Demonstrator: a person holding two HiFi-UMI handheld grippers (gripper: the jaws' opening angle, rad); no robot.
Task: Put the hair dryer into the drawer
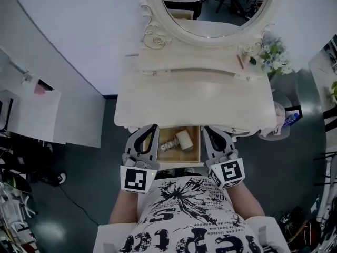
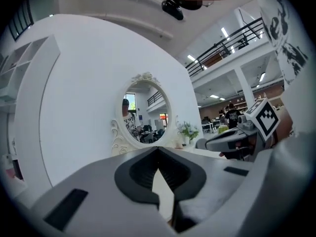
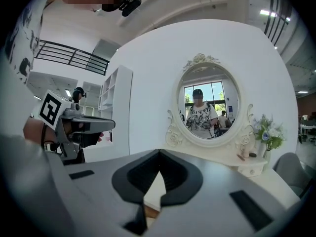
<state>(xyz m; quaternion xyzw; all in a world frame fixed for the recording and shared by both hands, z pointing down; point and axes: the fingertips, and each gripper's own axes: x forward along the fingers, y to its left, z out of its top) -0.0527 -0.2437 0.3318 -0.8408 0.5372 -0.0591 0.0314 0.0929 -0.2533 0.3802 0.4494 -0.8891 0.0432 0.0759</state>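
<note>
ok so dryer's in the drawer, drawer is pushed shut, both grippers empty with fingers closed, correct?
Wrong on one point: the drawer is open, not shut. The head view shows the dryer lying in it. The rest stands: the left gripper and right gripper are empty, fingers closed.

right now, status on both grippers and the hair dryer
Left gripper shut, empty. Right gripper shut, empty. Hair dryer lying inside the drawer, drawer open. Nothing in the way.
</note>
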